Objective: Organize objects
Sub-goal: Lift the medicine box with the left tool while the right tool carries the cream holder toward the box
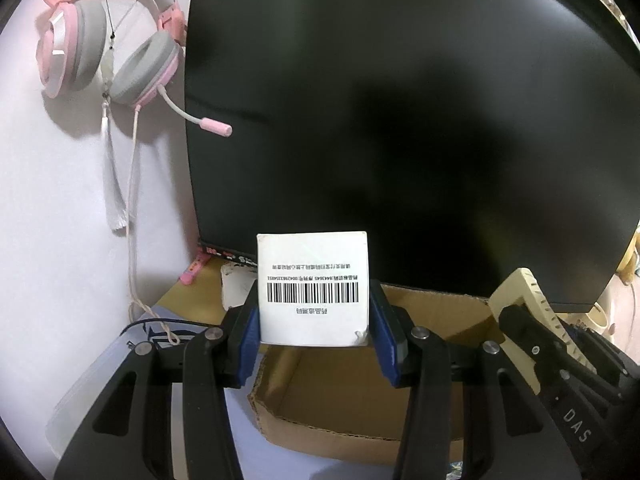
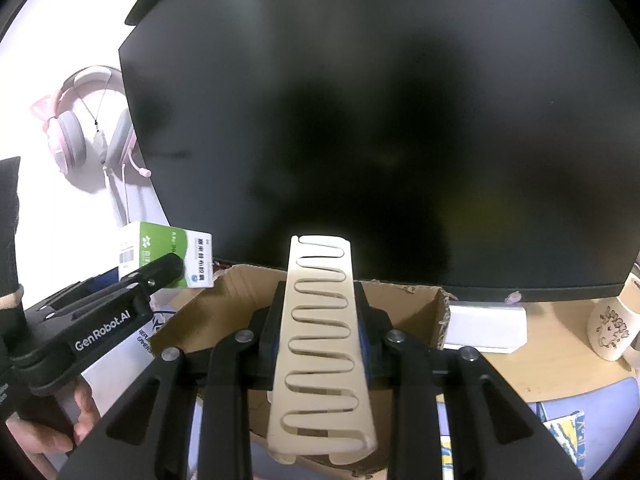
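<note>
My left gripper (image 1: 314, 316) is shut on a small white box (image 1: 313, 288) with a barcode; it holds the box above the open cardboard box (image 1: 360, 400). In the right wrist view the same small box (image 2: 172, 256) shows its green side at the left. My right gripper (image 2: 320, 320) is shut on a cream hair claw clip (image 2: 320, 340) with a wavy slot, held above the cardboard box (image 2: 404, 308). The clip also shows in the left wrist view (image 1: 524, 312) at the right.
A large black monitor (image 1: 400, 120) stands close behind the cardboard box. Pink headphones (image 1: 108, 40) hang on the wall at the left. A white block (image 2: 486, 326) and a cream mug (image 2: 612, 328) stand on the desk at the right.
</note>
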A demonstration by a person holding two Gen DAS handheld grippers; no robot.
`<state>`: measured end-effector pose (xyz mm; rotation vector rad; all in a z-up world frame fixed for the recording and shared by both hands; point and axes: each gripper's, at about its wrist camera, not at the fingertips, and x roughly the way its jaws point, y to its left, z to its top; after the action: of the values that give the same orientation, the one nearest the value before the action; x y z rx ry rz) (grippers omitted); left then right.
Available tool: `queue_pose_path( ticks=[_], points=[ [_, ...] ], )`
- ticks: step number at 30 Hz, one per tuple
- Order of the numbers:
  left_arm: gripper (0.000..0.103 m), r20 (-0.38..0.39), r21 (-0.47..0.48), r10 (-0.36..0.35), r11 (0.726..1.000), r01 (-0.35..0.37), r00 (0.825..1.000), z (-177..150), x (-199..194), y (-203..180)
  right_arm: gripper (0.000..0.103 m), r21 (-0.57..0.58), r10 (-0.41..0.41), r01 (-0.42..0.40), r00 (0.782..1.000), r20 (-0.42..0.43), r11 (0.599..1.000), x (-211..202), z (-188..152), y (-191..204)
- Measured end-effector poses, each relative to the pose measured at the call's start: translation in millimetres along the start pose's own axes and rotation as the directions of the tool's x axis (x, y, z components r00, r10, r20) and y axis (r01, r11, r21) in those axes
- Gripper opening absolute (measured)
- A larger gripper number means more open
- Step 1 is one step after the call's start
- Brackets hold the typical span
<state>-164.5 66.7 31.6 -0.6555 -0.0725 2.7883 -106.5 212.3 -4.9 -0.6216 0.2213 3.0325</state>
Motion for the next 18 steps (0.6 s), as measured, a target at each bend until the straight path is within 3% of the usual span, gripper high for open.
queue_pose_path(
  ticks=[18],
  points=[
    [0.047, -0.066, 0.014, -0.017, 1.0, 0.018, 0.998, -8, 21, -17, 0.03, -0.014, -0.023, 0.023, 0.998, -0.06, 1.0, 20, -11, 3]
  ],
)
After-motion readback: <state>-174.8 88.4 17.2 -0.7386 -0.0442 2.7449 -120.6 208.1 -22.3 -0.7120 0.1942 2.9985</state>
